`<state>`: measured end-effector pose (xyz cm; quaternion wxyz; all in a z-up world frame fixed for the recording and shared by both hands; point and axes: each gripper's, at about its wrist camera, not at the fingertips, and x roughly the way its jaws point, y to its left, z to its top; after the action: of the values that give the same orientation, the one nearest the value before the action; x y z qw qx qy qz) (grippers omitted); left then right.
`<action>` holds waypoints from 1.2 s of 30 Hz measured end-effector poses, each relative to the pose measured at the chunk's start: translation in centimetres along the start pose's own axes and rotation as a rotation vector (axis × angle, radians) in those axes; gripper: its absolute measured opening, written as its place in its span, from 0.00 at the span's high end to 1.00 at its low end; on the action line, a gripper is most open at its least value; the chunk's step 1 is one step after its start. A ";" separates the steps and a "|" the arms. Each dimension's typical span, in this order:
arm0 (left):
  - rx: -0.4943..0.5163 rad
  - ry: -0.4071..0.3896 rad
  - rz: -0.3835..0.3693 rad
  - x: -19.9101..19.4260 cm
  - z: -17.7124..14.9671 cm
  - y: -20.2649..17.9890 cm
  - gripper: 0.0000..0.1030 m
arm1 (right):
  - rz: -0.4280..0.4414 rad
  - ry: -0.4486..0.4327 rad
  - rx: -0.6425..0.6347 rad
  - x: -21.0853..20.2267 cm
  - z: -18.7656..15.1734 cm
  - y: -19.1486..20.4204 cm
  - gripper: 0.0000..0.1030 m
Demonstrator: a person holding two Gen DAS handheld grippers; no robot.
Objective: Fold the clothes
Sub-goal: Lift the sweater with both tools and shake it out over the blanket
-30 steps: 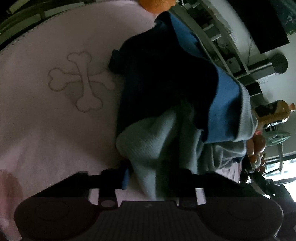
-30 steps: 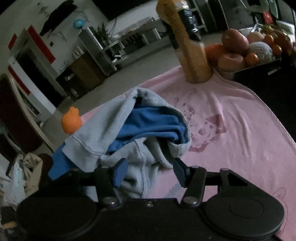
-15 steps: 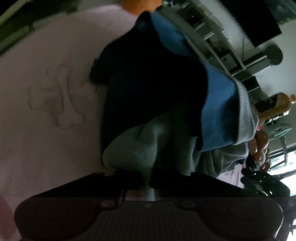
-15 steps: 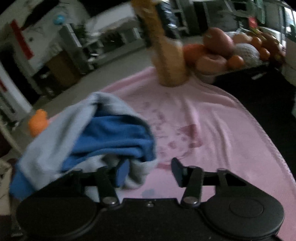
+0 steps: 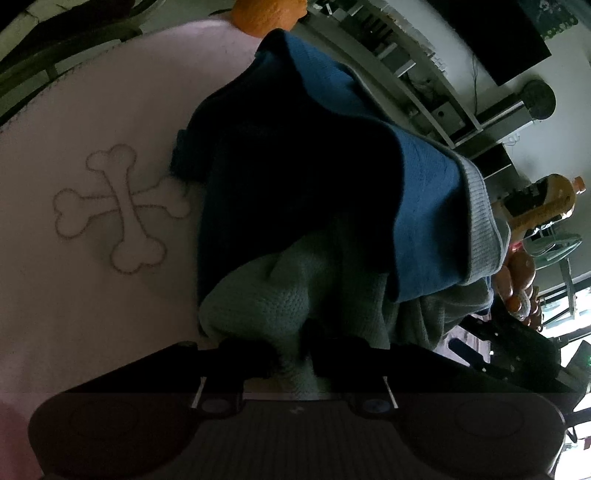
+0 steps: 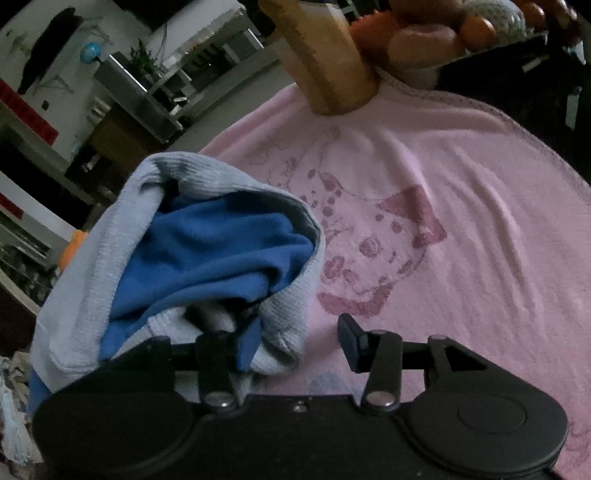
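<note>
Left gripper [image 5: 291, 354]: fingers close together, pinching a fold of the grey waffle-knit garment with blue lining [image 5: 280, 295]; jaws opening slightly, the fabric bunched between the dark pads. A second ago the fingers stood wider about the same fold; half a second ago they were squeezed nearly together.

Right gripper [image 6: 295, 343]: fingers spread partway, jaws opening. Left blue pad [image 6: 248, 345] touches the grey hem; the right pad stands clear over the cloth cover. Nothing pinched. A second ago the garment's bulk lay between both pads; now only its edge reaches the left one.

Garment, right wrist view [image 6: 207, 251]: heaped on the left side of the pink cloth with a spotted-dog print [image 6: 461, 206], grey rib outside, blue lining showing in the open mouth. Heap sits closer and lower in frame than a second ago.

Garment, left wrist view: dark blue inside panel uppermost, grey knit nearest the fingers, pale ribbed hem at right.

Pink cloth, left wrist view [image 5: 74, 295]: crossed-bones outline [image 5: 122, 206] to the left of the garment, back near its place of a second ago after a blurred shift.

Far, right wrist view: amber bottle [image 6: 325, 59] standing on the cloth's far edge; tray of fruit [image 6: 443, 33] beside it, larger in frame than before.

Far, left wrist view: orange object [image 5: 269, 14] beyond the garment's top edge.
</note>
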<state>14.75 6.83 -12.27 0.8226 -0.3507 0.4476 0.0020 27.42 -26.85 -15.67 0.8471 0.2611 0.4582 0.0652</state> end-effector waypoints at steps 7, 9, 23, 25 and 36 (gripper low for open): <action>0.011 -0.001 0.000 0.0 -0.3 0.5 0.83 | -0.027 -0.003 -0.047 0.0 -0.7 0.6 0.53; 0.013 -0.007 0.003 -0.1 -0.2 0.6 0.83 | -0.021 -0.051 -0.019 0.3 -0.5 0.3 0.53; 0.067 -0.053 0.042 -0.9 -0.9 0.9 0.93 | -0.084 -0.168 -0.055 1.3 -0.5 0.3 0.79; 0.095 -0.061 0.037 -1.8 -0.5 0.4 0.96 | -0.150 -0.172 -0.086 1.2 -0.5 0.9 0.81; 0.176 -0.398 -0.172 -22.1 7.3 -8.0 0.97 | 0.285 -0.294 0.302 -20.1 4.4 1.3 0.84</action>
<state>9.42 11.88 11.27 0.9191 -0.3072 0.2436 -0.0382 19.71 -34.45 1.84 0.8383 0.4533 0.2931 0.0760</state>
